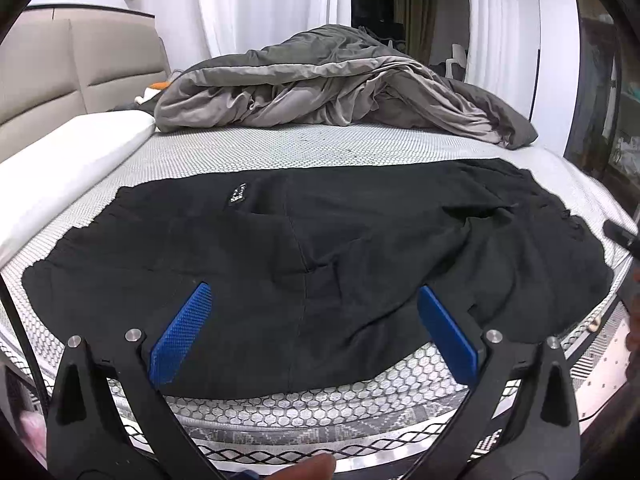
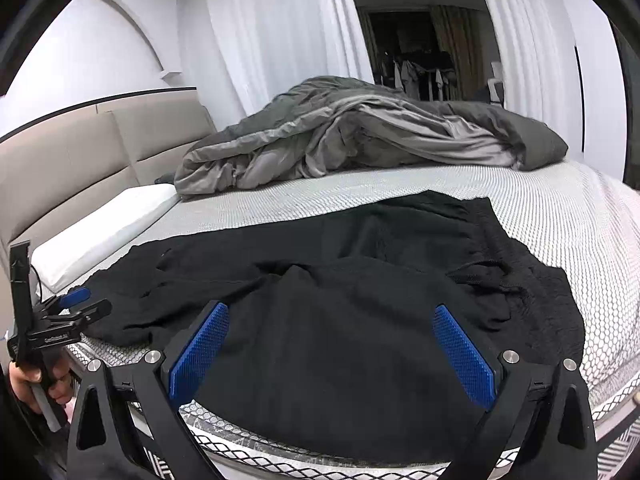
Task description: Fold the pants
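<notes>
Black pants (image 1: 320, 240) lie spread sideways across the near part of the bed, wrinkled, with a small label (image 1: 239, 194) on the upper left. In the right wrist view the pants (image 2: 360, 280) show a gathered waistband (image 2: 524, 280) at the right end. My left gripper (image 1: 314, 298) hovers open over the pants' near edge, with nothing between its blue pads (image 1: 188, 328). My right gripper (image 2: 330, 314) is also open just above the cloth. The left gripper (image 2: 90, 302) appears at the pants' left end, held by a hand (image 2: 24, 380).
The honeycomb-patterned mattress (image 1: 280, 152) carries a bunched grey duvet (image 1: 340, 88) at the far side and a white pillow (image 1: 72, 160) at the left by the beige headboard (image 1: 60, 68). White curtains (image 2: 280, 40) hang behind. The bed's near edge (image 1: 320, 412) runs below the grippers.
</notes>
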`<action>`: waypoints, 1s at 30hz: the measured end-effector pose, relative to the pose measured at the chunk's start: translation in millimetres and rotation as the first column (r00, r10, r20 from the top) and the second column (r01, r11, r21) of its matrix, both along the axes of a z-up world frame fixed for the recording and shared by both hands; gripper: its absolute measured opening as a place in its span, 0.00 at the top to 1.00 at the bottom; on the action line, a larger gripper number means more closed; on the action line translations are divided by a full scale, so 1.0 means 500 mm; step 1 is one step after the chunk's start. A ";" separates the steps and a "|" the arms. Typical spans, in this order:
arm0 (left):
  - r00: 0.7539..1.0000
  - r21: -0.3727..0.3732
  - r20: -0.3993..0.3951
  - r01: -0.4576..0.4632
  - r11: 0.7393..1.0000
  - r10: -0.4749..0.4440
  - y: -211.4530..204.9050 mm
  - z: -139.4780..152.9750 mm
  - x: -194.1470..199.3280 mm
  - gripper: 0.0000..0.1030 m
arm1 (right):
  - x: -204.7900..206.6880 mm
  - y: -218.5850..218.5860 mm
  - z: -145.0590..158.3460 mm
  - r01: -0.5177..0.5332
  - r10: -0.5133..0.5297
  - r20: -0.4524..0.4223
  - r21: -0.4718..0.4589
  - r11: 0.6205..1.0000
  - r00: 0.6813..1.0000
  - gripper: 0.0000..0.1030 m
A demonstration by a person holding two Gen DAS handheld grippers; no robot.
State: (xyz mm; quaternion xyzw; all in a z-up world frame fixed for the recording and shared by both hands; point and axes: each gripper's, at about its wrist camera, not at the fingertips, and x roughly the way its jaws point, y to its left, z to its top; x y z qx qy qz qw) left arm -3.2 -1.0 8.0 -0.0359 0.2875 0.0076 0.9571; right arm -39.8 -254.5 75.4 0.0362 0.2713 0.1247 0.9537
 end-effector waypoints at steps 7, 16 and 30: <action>1.000 -0.005 0.001 -0.031 1.000 0.031 0.020 0.012 0.004 0.01 | 0.022 -0.015 -0.012 0.009 -0.009 -0.063 -0.006 1.000 0.998 0.00; 0.996 -0.024 -0.018 -0.093 0.995 0.092 0.137 0.062 0.033 0.01 | 0.050 -0.044 0.041 -0.072 0.066 -0.064 -0.088 0.994 0.996 0.00; 0.931 -0.076 -0.230 -0.308 0.948 0.284 0.550 0.087 0.306 0.16 | 0.280 -0.238 0.086 0.030 0.006 -0.231 0.155 0.987 0.973 0.00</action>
